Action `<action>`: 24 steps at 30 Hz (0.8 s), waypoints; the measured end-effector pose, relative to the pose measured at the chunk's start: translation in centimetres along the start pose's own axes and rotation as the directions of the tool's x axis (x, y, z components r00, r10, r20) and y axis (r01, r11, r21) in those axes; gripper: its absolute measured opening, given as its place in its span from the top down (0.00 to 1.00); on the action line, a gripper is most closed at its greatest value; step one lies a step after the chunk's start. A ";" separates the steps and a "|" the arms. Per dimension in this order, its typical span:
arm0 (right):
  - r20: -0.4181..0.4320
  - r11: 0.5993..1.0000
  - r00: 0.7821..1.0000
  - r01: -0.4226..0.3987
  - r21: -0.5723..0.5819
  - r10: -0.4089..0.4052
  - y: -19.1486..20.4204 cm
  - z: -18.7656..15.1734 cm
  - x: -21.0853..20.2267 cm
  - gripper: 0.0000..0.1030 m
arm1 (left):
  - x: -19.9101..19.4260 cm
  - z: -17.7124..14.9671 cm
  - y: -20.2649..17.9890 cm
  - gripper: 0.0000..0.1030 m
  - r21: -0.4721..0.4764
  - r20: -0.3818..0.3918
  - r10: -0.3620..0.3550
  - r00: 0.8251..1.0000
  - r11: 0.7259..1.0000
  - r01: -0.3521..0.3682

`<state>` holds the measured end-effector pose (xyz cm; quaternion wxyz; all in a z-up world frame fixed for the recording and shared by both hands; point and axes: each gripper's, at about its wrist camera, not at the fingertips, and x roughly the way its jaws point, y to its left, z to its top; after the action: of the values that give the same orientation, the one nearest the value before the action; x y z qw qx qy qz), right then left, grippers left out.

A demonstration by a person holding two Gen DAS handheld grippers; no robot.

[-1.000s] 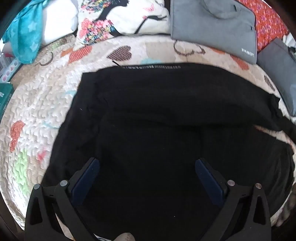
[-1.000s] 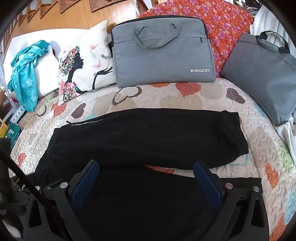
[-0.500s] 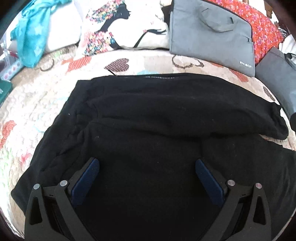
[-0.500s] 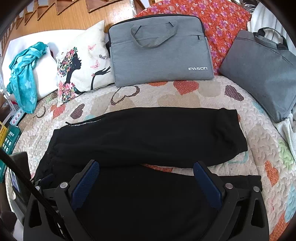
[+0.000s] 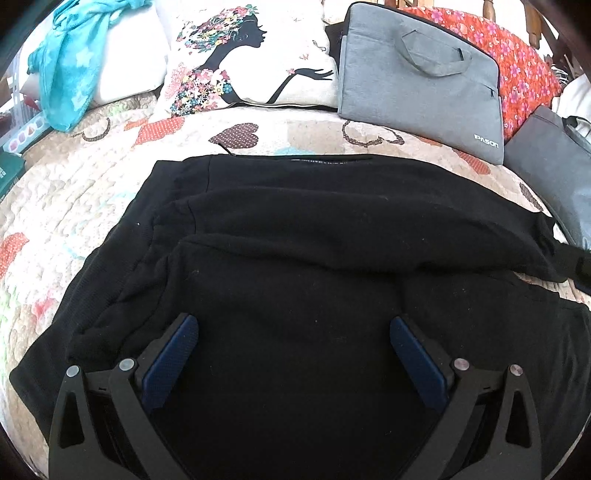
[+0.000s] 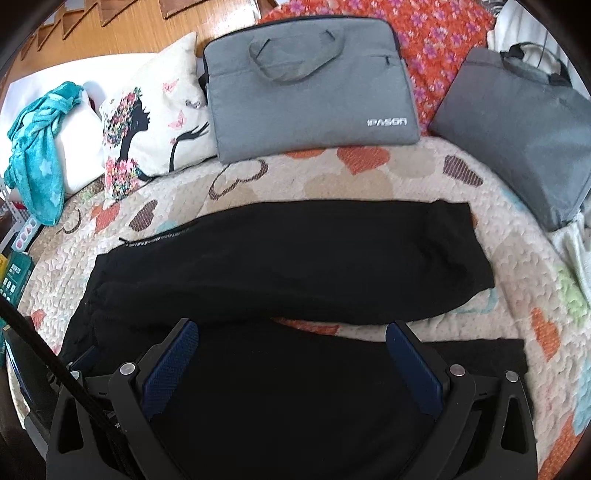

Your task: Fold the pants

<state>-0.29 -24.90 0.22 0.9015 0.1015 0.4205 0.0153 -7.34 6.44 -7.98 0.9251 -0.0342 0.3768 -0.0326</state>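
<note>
Black pants (image 5: 295, 236) lie spread on a heart-patterned quilt (image 5: 74, 192), waist at the left, both legs running right. In the right wrist view the far leg (image 6: 295, 258) and the near leg (image 6: 295, 387) lie apart with a strip of quilt between them. My left gripper (image 5: 293, 332) is open and empty, held above the waist end. My right gripper (image 6: 291, 336) is open and empty, held above the near leg. Part of the left gripper shows at the lower left of the right wrist view (image 6: 33, 369).
At the back stand a white pillow with a silhouette print (image 6: 147, 122), a grey laptop bag (image 6: 310, 85), a darker grey bag (image 6: 517, 136), a red floral cushion (image 6: 436, 33) and a teal cloth (image 6: 37, 155). Boxes (image 6: 14, 273) sit at the left edge.
The left gripper has risen and pulled back, so more of the pants and pillows shows. The right gripper has shifted slightly. The pants have not moved.
</note>
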 end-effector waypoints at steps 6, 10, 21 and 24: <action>-0.026 0.999 1.000 -0.001 -0.053 0.000 1.2 -1.0 0.7 0.00 | 2.3 2.6 -3.0 0.00 0.009 -0.020 0.013 1.000 1.000 -0.013; -0.050 0.998 0.998 -0.039 -0.050 0.036 1.5 -1.2 0.8 0.00 | 4.3 4.1 -5.9 0.00 0.017 -0.025 0.023 0.999 1.000 -0.022; -0.090 0.989 0.992 -0.094 -0.110 0.084 3.2 -1.5 1.1 0.00 | 3.8 3.4 -5.6 0.00 0.045 -0.022 0.051 0.998 0.998 -0.050; -0.094 0.988 0.991 -0.106 -0.111 0.096 3.3 -1.5 0.9 0.00 | 3.4 3.1 -5.2 0.00 0.051 -0.019 0.057 0.998 0.997 -0.056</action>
<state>-0.63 -21.33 -0.77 0.8845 0.0693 0.4525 0.0901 -2.97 1.10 -7.68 0.9223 0.0004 0.3861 -0.0162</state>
